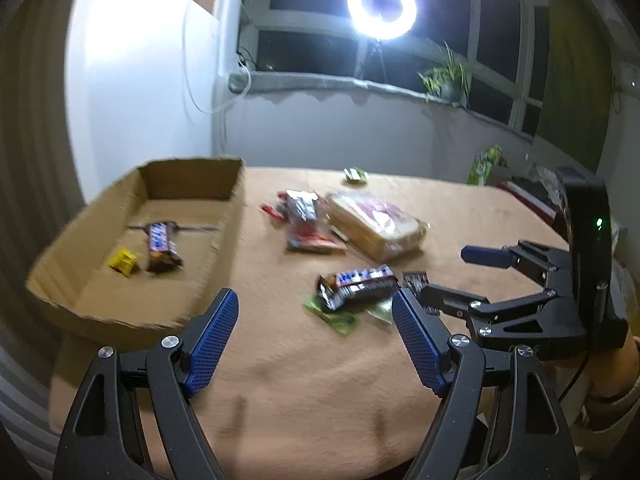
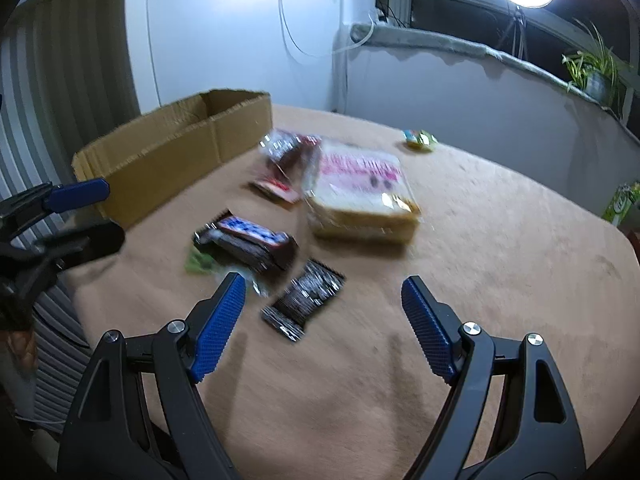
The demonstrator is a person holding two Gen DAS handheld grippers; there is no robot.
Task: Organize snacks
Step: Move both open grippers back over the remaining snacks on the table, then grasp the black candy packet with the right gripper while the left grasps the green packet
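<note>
A cardboard box (image 1: 224, 248) (image 2: 172, 152) stands at the table's left and holds a Snickers bar (image 1: 162, 246) and a small yellow candy (image 1: 124, 262). On the tan cloth lie a second Snickers bar (image 1: 356, 284) (image 2: 250, 240) over a green packet (image 1: 332, 316) (image 2: 198, 262), a black wrapper (image 2: 306, 304), red packets (image 1: 304, 224) (image 2: 286, 160) and a wrapped bread pack (image 1: 376, 226) (image 2: 360, 196). My left gripper (image 1: 315, 296) (image 2: 112, 212) hovers open just short of the second bar. My right gripper (image 2: 323, 280) (image 1: 444, 274) is open above the black wrapper, holding nothing.
A small green-yellow candy (image 1: 355, 175) (image 2: 420, 139) lies near the table's far edge. A ring light (image 1: 382, 6) on a stand and a potted plant (image 1: 446, 76) are at the window sill. A green carton (image 2: 624, 202) stands beyond the table's right edge.
</note>
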